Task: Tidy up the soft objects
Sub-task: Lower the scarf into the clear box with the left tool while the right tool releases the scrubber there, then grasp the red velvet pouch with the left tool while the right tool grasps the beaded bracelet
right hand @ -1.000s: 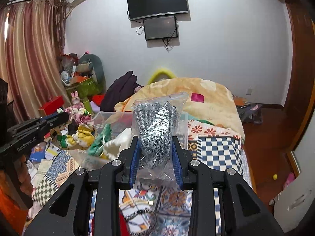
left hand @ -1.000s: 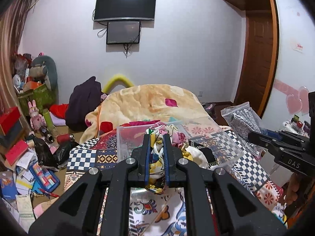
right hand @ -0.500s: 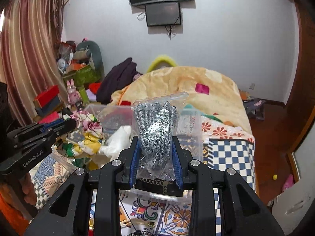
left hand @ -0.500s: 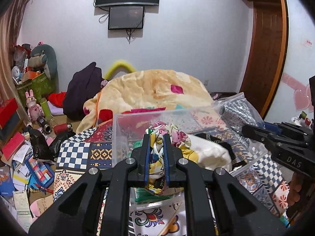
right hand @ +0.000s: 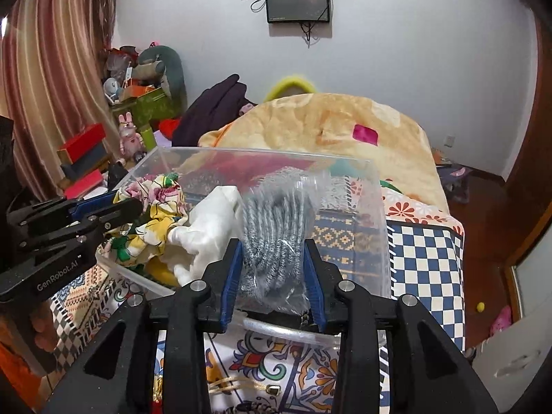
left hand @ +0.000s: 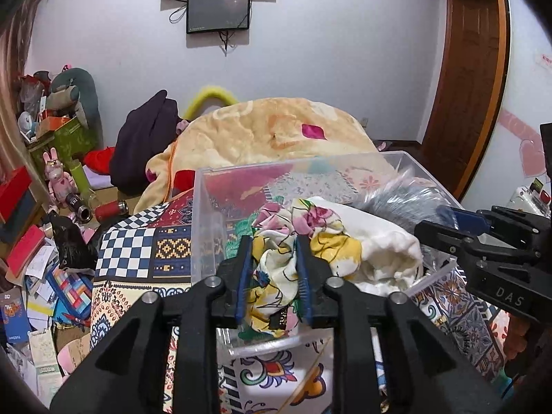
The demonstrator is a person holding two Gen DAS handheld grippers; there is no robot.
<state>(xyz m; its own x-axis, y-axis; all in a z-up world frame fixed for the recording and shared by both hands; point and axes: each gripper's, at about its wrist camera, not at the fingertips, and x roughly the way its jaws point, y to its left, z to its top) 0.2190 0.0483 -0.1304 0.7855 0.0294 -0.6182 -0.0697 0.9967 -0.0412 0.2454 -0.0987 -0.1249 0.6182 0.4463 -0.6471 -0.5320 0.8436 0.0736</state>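
My left gripper (left hand: 272, 252) is shut on a floral cloth (left hand: 276, 272) of white, yellow and pink, held inside the clear plastic bin (left hand: 207, 207). My right gripper (right hand: 272, 252) is shut on a clear bag of grey knit fabric (right hand: 276, 227), held over the near wall of the same bin (right hand: 376, 207). A white cloth (left hand: 379, 245) lies in the bin between the two; it also shows in the right wrist view (right hand: 207, 231). The left gripper appears at the left of the right wrist view (right hand: 134, 207); the right gripper shows at the right of the left wrist view (left hand: 424, 227).
The bin stands on a patchwork bedcover (left hand: 131, 252). A yellow blanket heap (left hand: 276, 131) lies behind it. Clutter of boxes, papers and toys fills the floor at the left (left hand: 41, 241). A wooden door (left hand: 472, 69) is at the right.
Both grippers have moved forward and down toward the bin. The floral cloth and the bagged knit fabric are now lowered into the bin, which looks much nearer.
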